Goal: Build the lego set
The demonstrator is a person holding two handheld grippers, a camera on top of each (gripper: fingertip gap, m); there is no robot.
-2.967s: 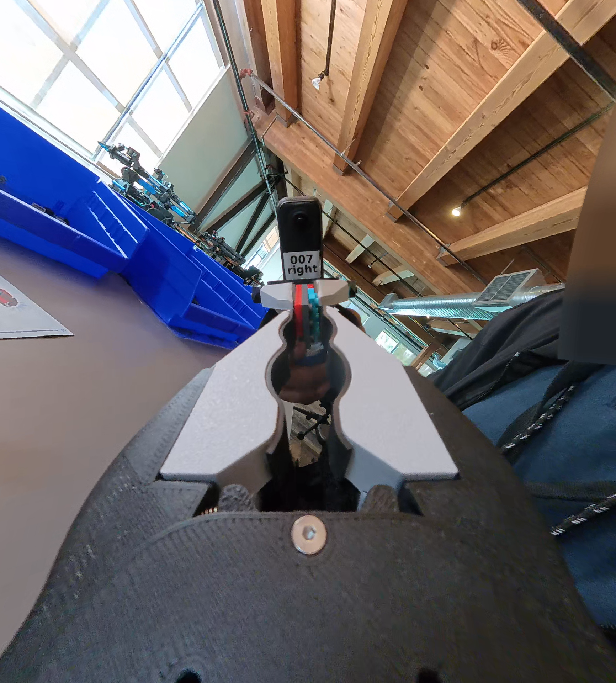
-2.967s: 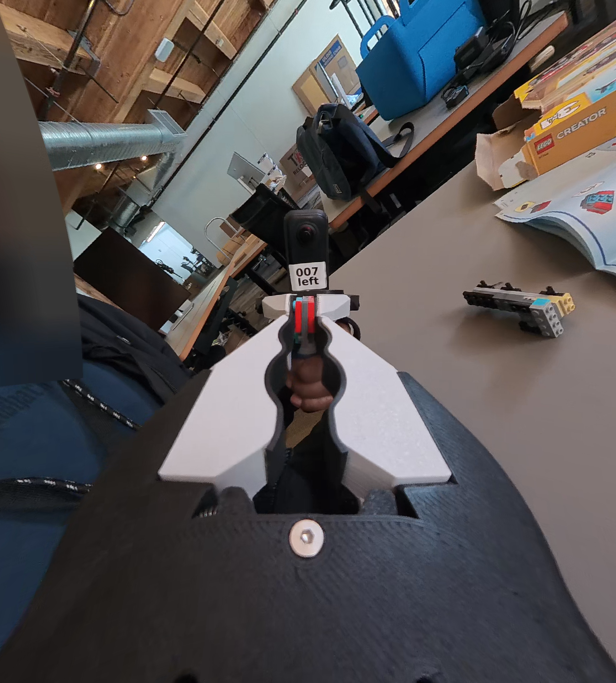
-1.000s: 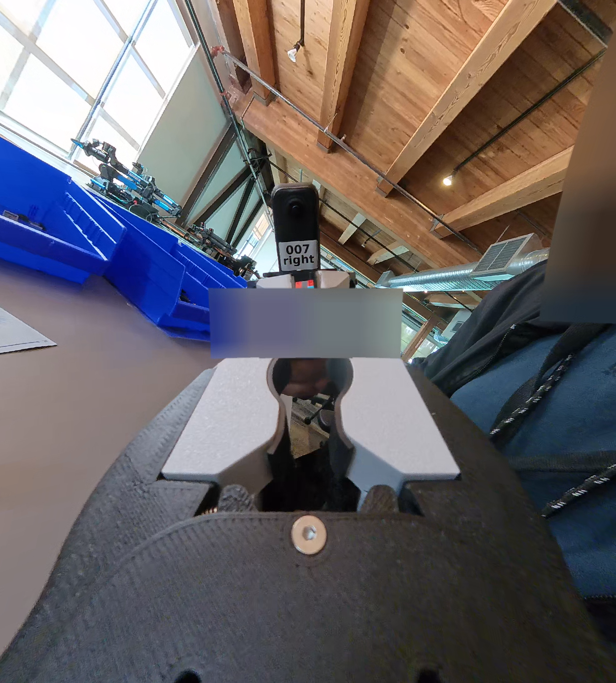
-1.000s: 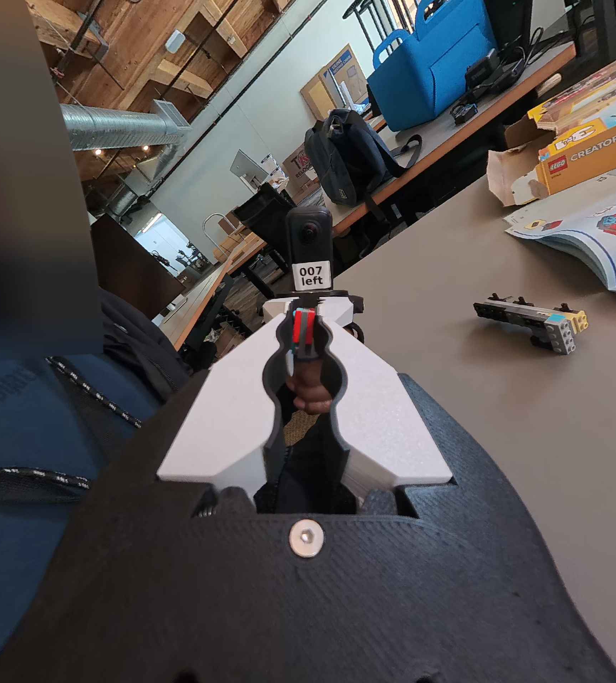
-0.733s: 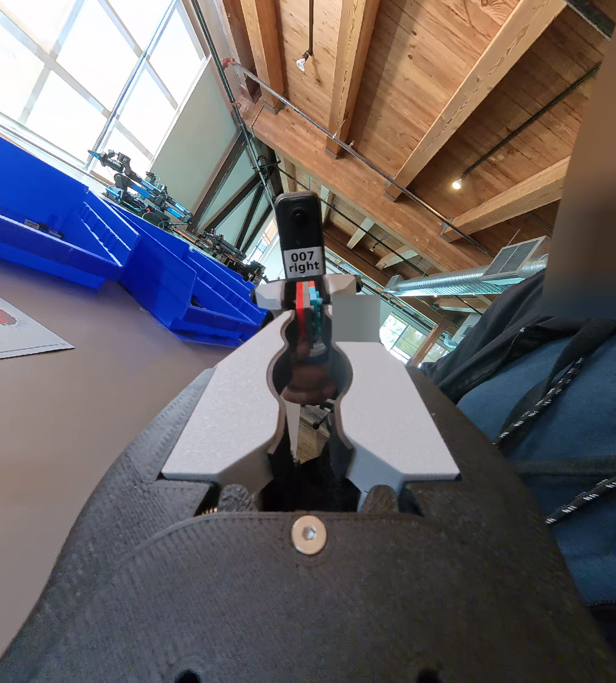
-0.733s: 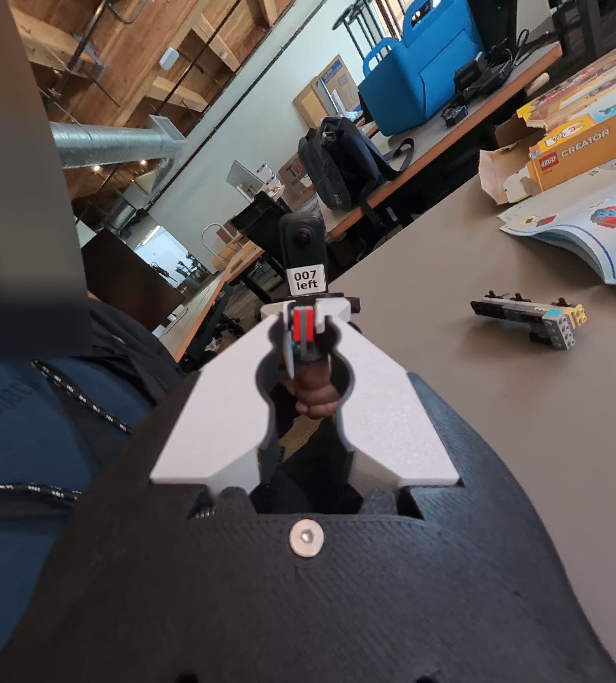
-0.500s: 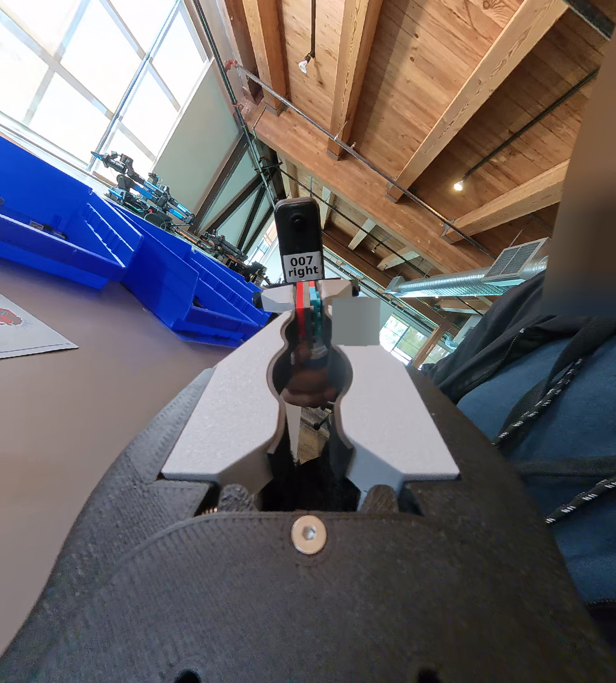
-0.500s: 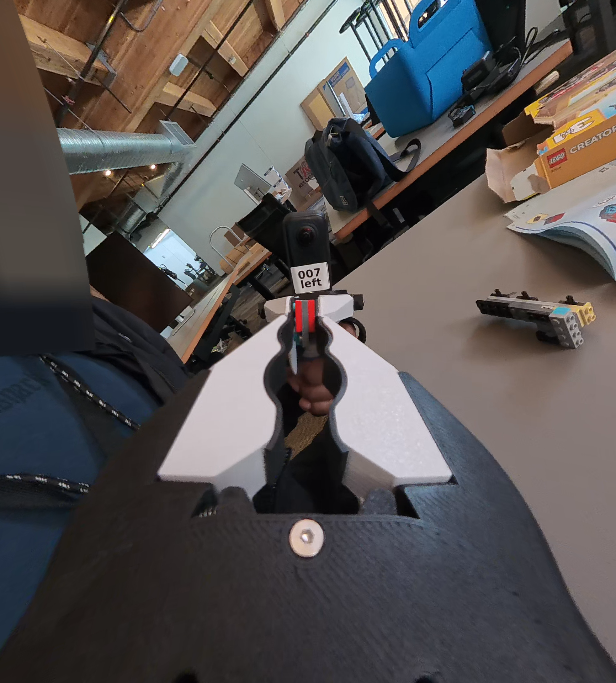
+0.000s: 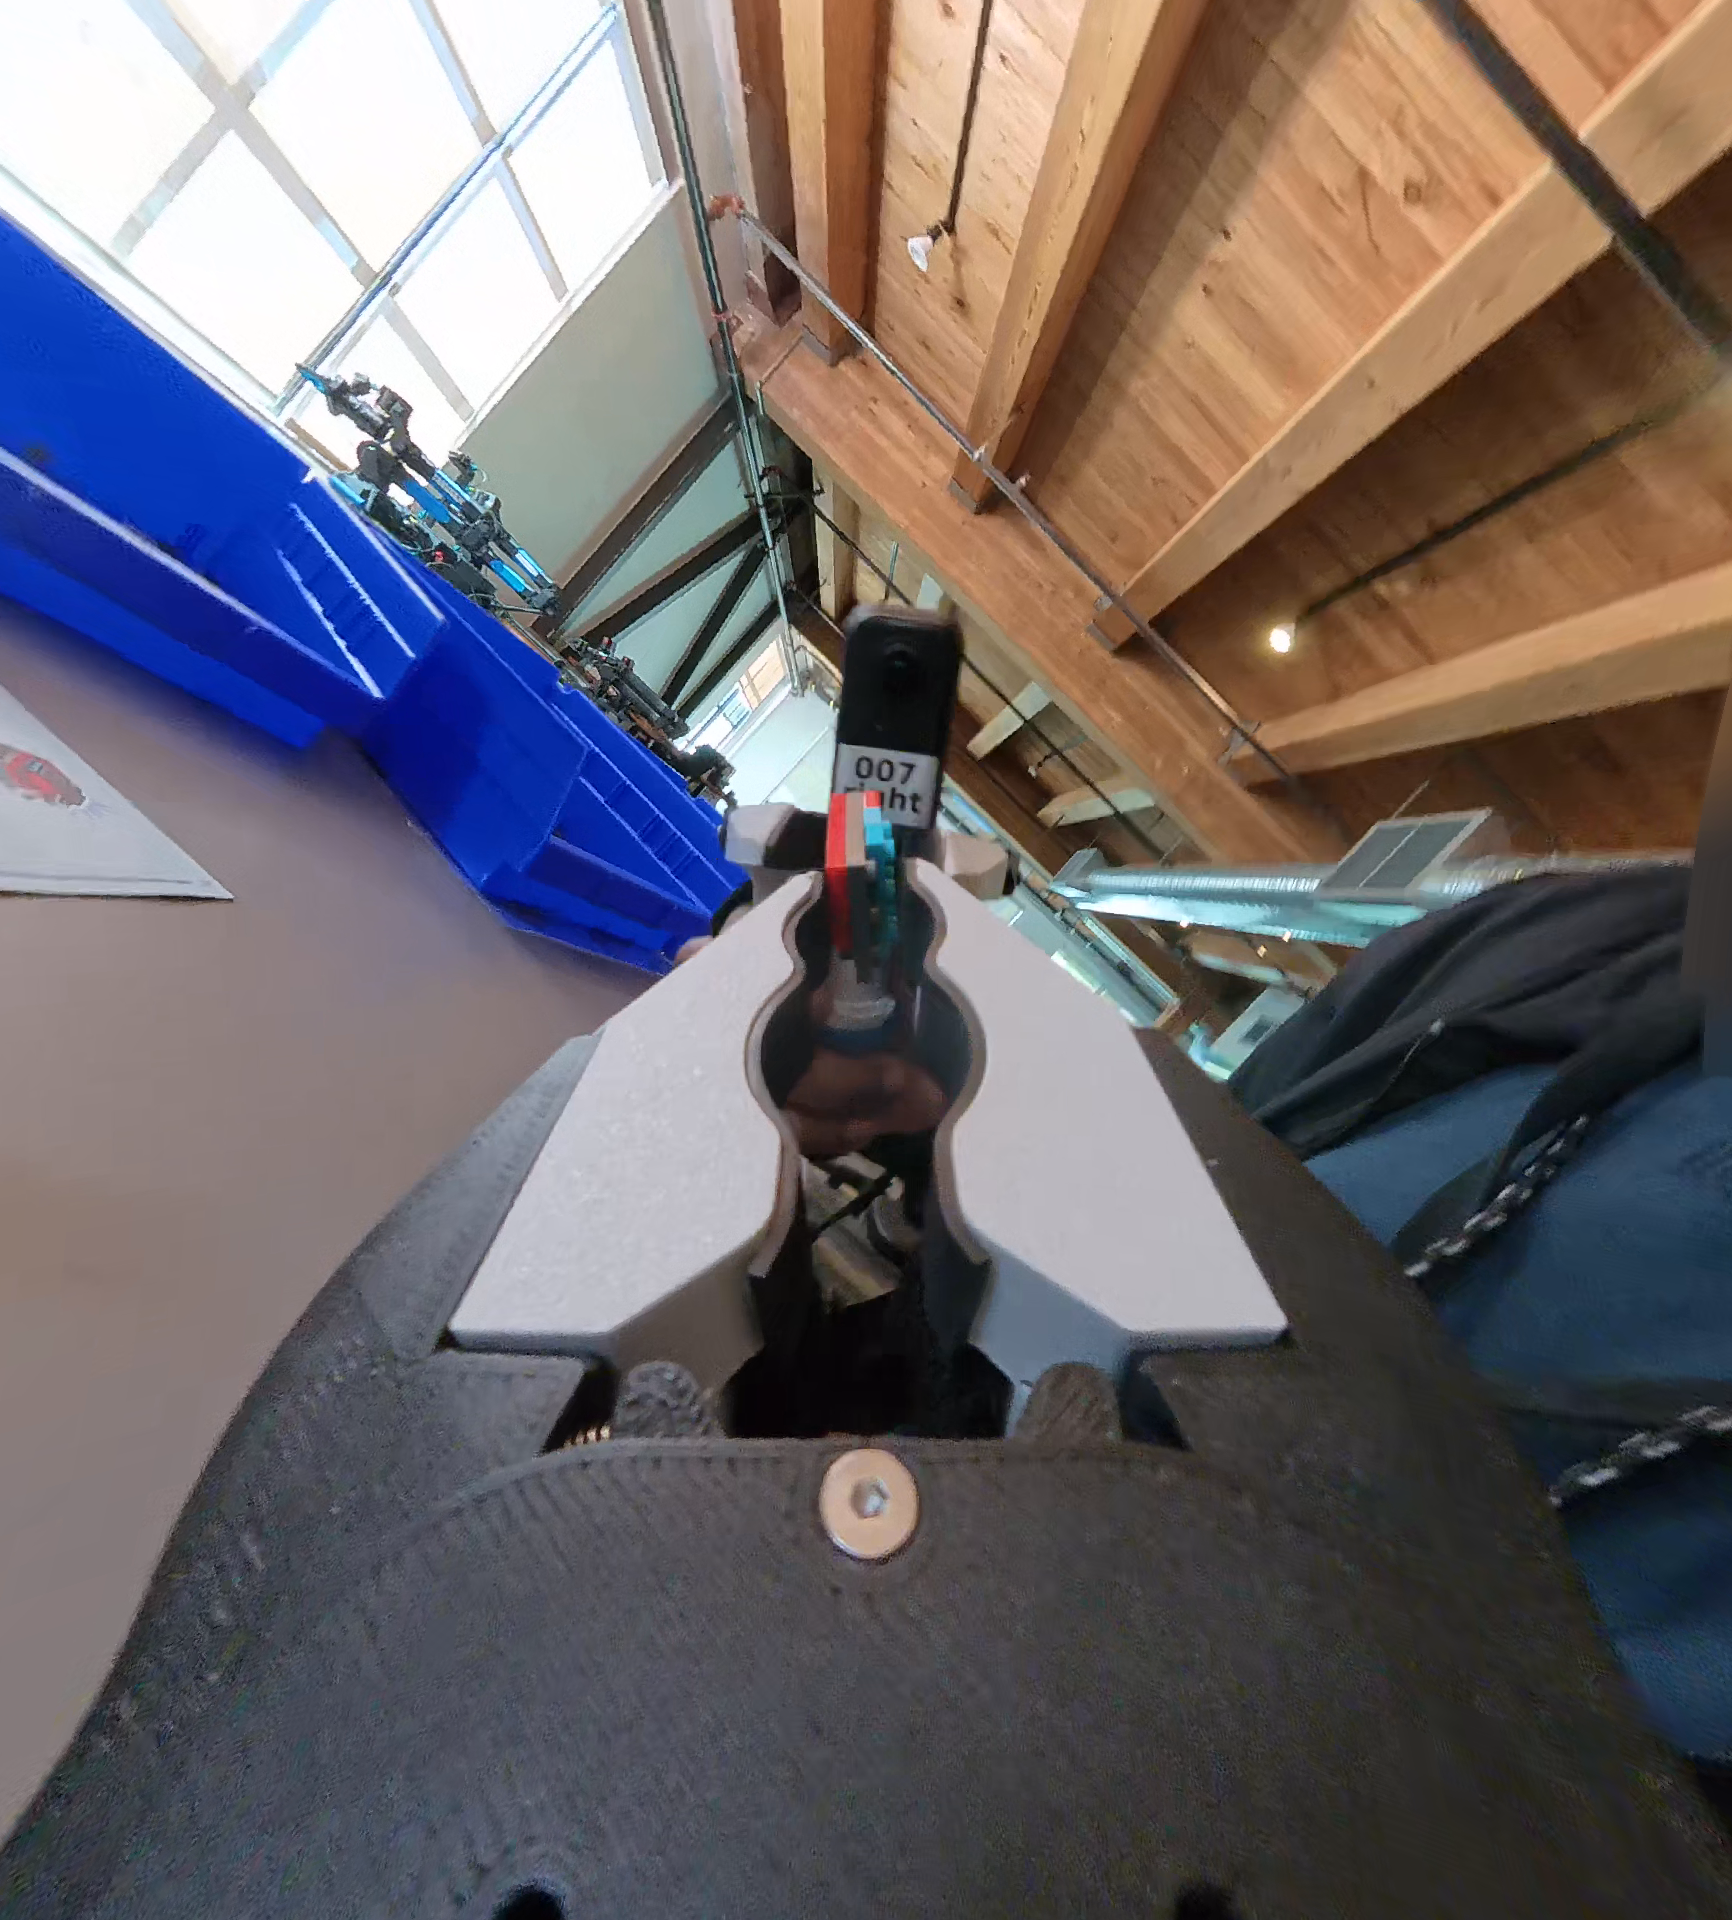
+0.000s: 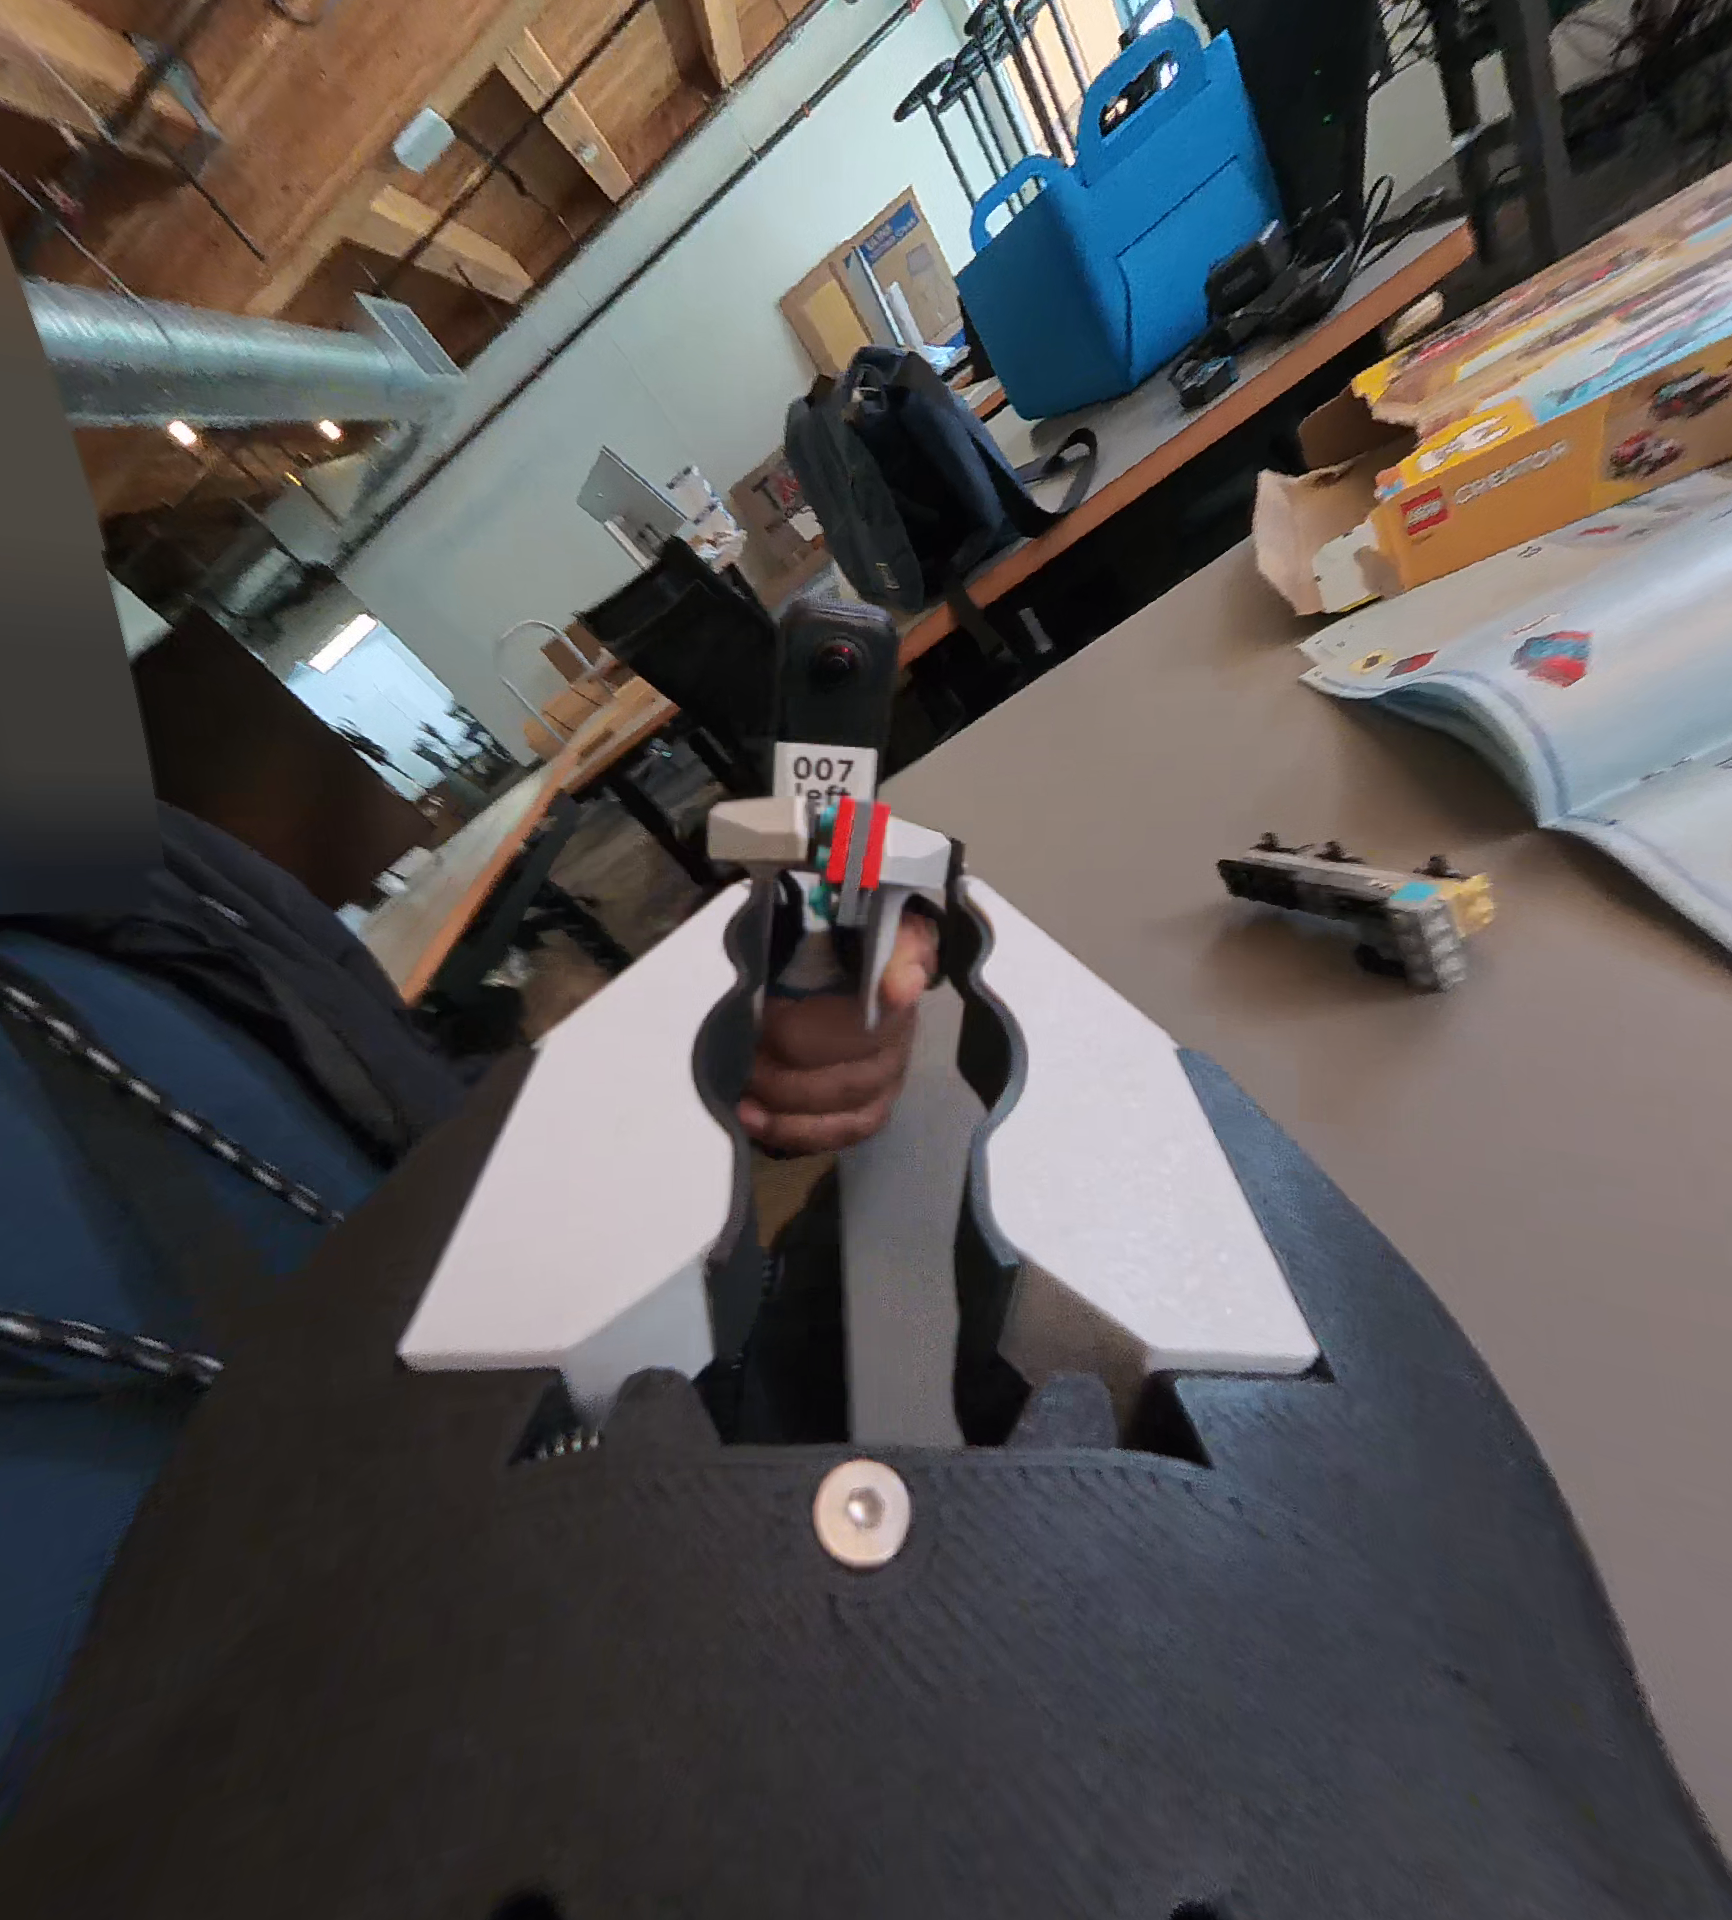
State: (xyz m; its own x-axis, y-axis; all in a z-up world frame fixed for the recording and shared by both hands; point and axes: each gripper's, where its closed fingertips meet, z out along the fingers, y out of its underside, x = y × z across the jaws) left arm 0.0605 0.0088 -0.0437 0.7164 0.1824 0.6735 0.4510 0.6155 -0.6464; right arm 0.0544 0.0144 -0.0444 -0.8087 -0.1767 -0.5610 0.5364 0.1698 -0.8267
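My left gripper (image 9: 867,894) is shut on a small lego piece (image 9: 857,862) made of red, teal and grey plates, held above the table. My right gripper (image 10: 851,920) faces it head-on, jaws open around the same piece (image 10: 854,854) without gripping it. The right gripper's spread fingertips (image 9: 760,837) show behind the piece in the left wrist view. The left gripper's fingertips (image 10: 750,831) clamp the piece in the right wrist view. A longer grey lego assembly (image 10: 1361,920) with a yellow end lies on the table (image 10: 1464,1247).
An open instruction booklet (image 10: 1620,727) and a torn yellow lego box (image 10: 1568,436) lie at the table's right. Blue bins (image 9: 270,623) and a printed sheet (image 9: 10,810) sit on the left side. A person in a dark blue hoodie (image 9: 1568,1247) is close behind. The grippers are tip to tip, or close to it.
My right gripper has opened and let go of the small piece. My left gripper stays shut on it. Both grippers have tilted slightly.
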